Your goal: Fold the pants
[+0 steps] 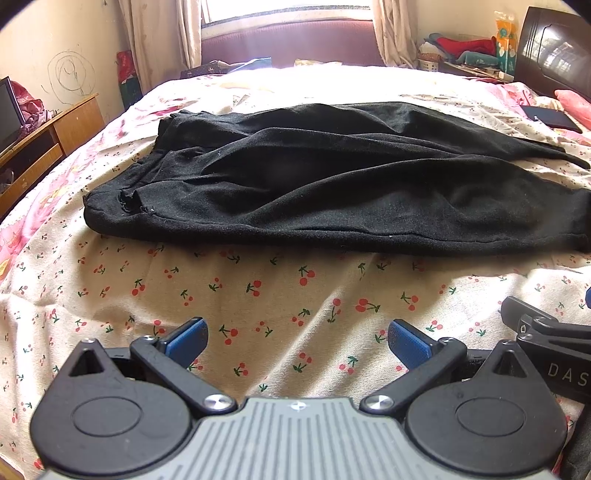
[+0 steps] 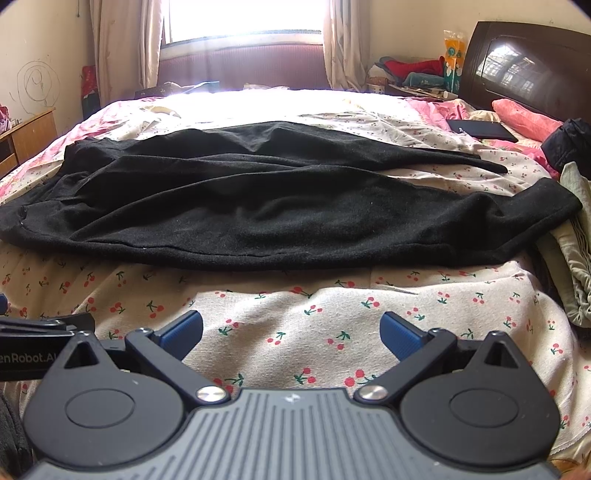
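Both tongs, left tongs (image 1: 297,341) and right tongs (image 2: 291,336), gape empty before rumpled black fleecy pants (image 1: 332,184).

Both fisheye cameras sat low over the near edge of the bed (image 1: 288,295), each looking forward along its own open fingers toward the window (image 2: 240,18) at the top of the frame. The left wrist view had the left gripper (image 1: 297,341) at its lower edge, and the right gripper (image 1: 546,332) intruded at lower right. The right wrist view carried the right gripper at the bottom, the left gripper's body at lower left. Both shared the black pants (image 2: 258,206) across the middle, the headboard (image 1: 554,48) upper right, the curtains (image 2: 343,44). The pants lay near, well beyond the fingertips.
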A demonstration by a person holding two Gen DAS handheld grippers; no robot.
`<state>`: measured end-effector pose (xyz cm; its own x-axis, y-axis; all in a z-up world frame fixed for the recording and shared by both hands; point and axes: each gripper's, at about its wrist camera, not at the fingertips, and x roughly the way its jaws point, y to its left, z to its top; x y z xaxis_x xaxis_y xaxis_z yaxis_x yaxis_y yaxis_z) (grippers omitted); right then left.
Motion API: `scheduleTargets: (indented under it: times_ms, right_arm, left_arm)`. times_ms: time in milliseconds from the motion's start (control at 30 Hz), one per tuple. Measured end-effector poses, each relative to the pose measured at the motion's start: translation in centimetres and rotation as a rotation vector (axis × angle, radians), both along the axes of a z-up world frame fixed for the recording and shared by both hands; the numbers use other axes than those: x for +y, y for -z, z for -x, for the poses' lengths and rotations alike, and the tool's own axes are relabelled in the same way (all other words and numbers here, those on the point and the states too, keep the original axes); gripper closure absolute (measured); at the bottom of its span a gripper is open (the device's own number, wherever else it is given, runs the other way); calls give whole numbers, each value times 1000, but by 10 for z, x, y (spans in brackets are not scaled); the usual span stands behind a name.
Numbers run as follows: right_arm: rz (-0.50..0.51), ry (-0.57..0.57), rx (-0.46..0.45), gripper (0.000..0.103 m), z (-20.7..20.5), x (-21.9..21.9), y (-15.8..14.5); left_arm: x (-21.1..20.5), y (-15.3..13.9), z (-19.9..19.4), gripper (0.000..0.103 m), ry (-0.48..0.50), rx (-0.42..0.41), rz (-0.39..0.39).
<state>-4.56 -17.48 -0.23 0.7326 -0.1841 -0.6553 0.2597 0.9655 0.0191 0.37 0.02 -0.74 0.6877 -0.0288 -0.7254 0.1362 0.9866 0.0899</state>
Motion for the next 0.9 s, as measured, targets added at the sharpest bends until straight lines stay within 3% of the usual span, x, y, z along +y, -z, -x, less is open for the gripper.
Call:
scheduleTargets:
  times_ms: [900]
  right_arm:
    - [-1, -8, -1, 5, 0, 2, 0]
  left_arm:
    - [1, 0, -1, 0, -4, 0, 2]
